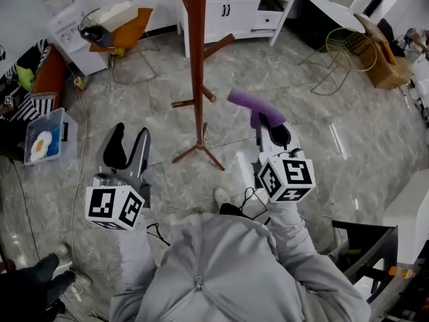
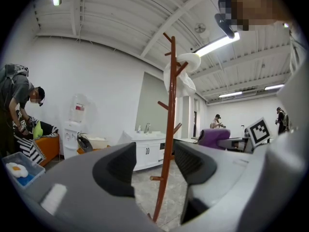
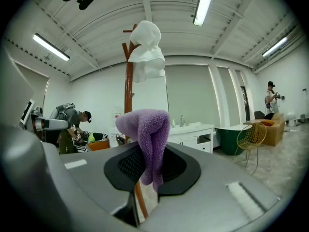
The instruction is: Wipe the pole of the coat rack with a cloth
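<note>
Glossy grey marbled floor (image 1: 288, 86) all round. The coat rack (image 1: 196, 59) stands mid-floor on its splayed feet. Behind it a white cabinet (image 1: 241, 9) sits against the wall, a yellow wire chair (image 1: 348, 49) stands off right, and a clear bin (image 1: 47, 138) sits far left.

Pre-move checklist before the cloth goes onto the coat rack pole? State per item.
1. Cloth gripped: ok. The right gripper is shut on the purple cloth, which sticks out past its jaws.
2. Cloth on the pole: not ok. Floor shows between them in the head view.
3. Left gripper free: ok. Jaws apart, nothing between them.
4. Rack steadied: not ok. Neither gripper touches it.
5. Pole bare along its length: not ok. Pegs stick out, and a white item hangs at the top.
</note>
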### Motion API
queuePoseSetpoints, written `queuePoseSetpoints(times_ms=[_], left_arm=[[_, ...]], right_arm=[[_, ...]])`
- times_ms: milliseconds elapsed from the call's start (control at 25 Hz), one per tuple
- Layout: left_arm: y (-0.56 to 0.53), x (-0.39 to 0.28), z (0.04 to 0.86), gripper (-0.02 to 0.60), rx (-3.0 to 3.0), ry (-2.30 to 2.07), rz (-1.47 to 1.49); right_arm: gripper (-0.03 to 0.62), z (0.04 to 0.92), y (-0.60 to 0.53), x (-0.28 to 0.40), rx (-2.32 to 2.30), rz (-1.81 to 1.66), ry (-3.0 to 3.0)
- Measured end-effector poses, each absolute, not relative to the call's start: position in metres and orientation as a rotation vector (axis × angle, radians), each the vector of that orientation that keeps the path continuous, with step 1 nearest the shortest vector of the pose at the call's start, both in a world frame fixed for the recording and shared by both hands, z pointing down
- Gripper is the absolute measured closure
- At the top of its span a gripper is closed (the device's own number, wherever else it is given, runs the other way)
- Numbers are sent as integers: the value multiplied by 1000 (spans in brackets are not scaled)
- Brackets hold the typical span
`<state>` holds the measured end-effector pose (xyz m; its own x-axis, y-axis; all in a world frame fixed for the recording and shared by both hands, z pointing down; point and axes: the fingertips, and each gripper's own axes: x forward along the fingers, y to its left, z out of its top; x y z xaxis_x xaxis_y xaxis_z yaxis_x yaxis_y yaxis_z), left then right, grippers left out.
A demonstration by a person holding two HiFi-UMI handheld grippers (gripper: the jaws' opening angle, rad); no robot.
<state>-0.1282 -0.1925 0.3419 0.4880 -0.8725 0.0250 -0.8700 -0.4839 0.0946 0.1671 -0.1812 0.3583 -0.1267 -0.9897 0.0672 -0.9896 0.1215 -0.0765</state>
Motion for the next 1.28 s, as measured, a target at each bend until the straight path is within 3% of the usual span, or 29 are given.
queuePoseSetpoints(times_ms=[1280], left_arm=[[-193, -119, 328, 314, 2660, -1547, -47]], right_arm=[[540, 348, -177, 191, -2123, -141, 2314]])
